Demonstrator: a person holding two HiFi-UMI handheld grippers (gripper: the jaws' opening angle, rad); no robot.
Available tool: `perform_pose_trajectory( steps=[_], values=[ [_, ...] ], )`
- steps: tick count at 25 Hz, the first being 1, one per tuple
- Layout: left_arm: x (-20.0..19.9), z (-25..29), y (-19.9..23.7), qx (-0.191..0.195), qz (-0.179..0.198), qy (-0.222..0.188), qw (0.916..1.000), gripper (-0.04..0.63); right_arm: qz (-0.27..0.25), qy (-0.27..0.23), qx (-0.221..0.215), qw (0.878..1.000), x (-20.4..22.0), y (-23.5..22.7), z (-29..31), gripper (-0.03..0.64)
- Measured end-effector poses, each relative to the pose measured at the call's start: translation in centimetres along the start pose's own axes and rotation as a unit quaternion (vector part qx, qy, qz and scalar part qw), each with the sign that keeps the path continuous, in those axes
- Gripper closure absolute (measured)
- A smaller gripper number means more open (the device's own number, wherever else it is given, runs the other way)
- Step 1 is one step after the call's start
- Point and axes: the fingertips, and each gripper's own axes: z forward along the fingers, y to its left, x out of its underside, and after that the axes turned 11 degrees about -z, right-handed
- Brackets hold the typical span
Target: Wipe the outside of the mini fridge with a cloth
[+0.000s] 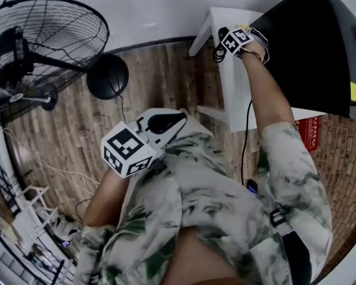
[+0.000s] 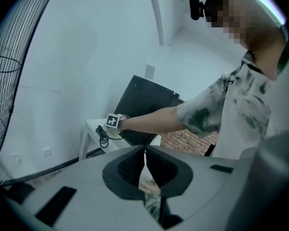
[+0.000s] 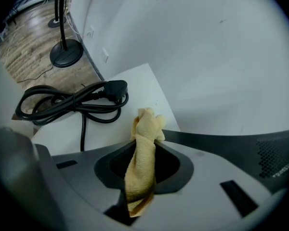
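Two things stand out as risks, and both sit at the far right of the scene, where the right gripper (image 1: pixel 232 41) is stretched out over the white table (image 1: pixel 237 94) beside the black mini fridge (image 1: pixel 308 46). Its jaws are clamped on a yellow cloth (image 3: pixel 143 150), but the cloth is bunched into a narrow twist and only a small tuft pokes out past the tips. In my judgement a firm stroke would bring the hard jaw ends against the fridge's side rather than the fabric, which could scuff it or leave most of the surface unwiped. A dragging pass could also tug the twist loose from so thin a hold. Whether the tuft touches the fridge yet I cannot tell; in the right gripper view it sits just beside a dark edge that I take to be the fridge. The second hazard is the coiled power cord (image 3: pixel 72 102), which lies on the table just left of the cloth. A sideways sweep could catch the loop or plug and pull it toward the table's edge. The left gripper (image 2: pixel 144 158) is held near the person's chest, well apart from the fridge, with its jaws together and nothing between them. Nothing steadies the fridge, so a hard push might shift it on the table.
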Motion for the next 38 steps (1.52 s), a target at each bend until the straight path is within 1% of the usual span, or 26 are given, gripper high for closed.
perform_pose_trajectory(
  steps=[4,7,9,12,15,18,20,25,28,30,32,36,38],
  values=[
    [-0.1,0.8,-0.2,0.004,0.0,0.007,1.0,0.568,0.025,-0.026,-0.008,0.999,-0.3,0.7,0.1,0.518],
    [0.1,0.6,-0.3,0.005,0.001,0.011,0.9999,0.568,0.076,-0.055,-0.021,0.995,-0.5,1.2,-0.8,0.518],
    [0.3,0.1,-0.5,0.007,0.002,0.012,0.9999,0.568,0.114,-0.078,-0.026,0.99,-0.5,1.5,-1.7,0.518],
    [0.6,-0.5,-0.9,0.011,0.006,0.014,0.9998,0.568,0.159,-0.101,-0.021,0.982,0.2,1.7,-3.4,0.518],
    [1.2,-1.3,-1.3,0.018,0.013,0.017,0.9996,0.568,0.21,-0.127,-0.014,0.969,1.3,2.0,-5.8,0.518],
    [2.1,-2.1,-1.8,0.026,0.02,0.022,0.9992,0.568,0.259,-0.162,-0.012,0.952,2.3,2.8,-8.9,0.518],
    [2.7,-2.6,-2.5,0.034,0.027,0.025,0.9987,0.568,0.287,-0.195,-0.017,0.938,3.0,4.0,-10.9,0.518],
    [3.8,-3.9,-3.9,0.054,0.043,0.033,0.9971,0.568,0.348,-0.264,-0.044,0.899,6.3,9.2,-16.8,0.518],
    [4.9,-4.4,-4.7,0.06,0.059,0.042,0.9956,0.568,0.384,-0.289,-0.063,0.875,9.0,13.1,-20.9,0.518],
    [5.8,-4.4,-5.6,0.068,0.074,0.051,0.9936,0.568,0.41,-0.306,-0.073,0.856,10.8,15.5,-24.0,0.518],
    [6.7,-4.1,-6.8,0.083,0.083,0.062,0.9911,0.568,0.427,-0.321,-0.082,0.841,12.1,17.7,-27.0,0.518],
    [8.8,-2.9,-8.9,0.119,0.104,0.096,0.9828,0.568,0.453,-0.343,-0.09,0.818,14.1,21.2,-31.7,0.518],
    [9.6,-2.3,-9.9,0.129,0.114,0.109,0.9791,0.568,0.458,-0.354,-0.094,0.81,14.8,22.9,-33.5,0.518]
  ],
)
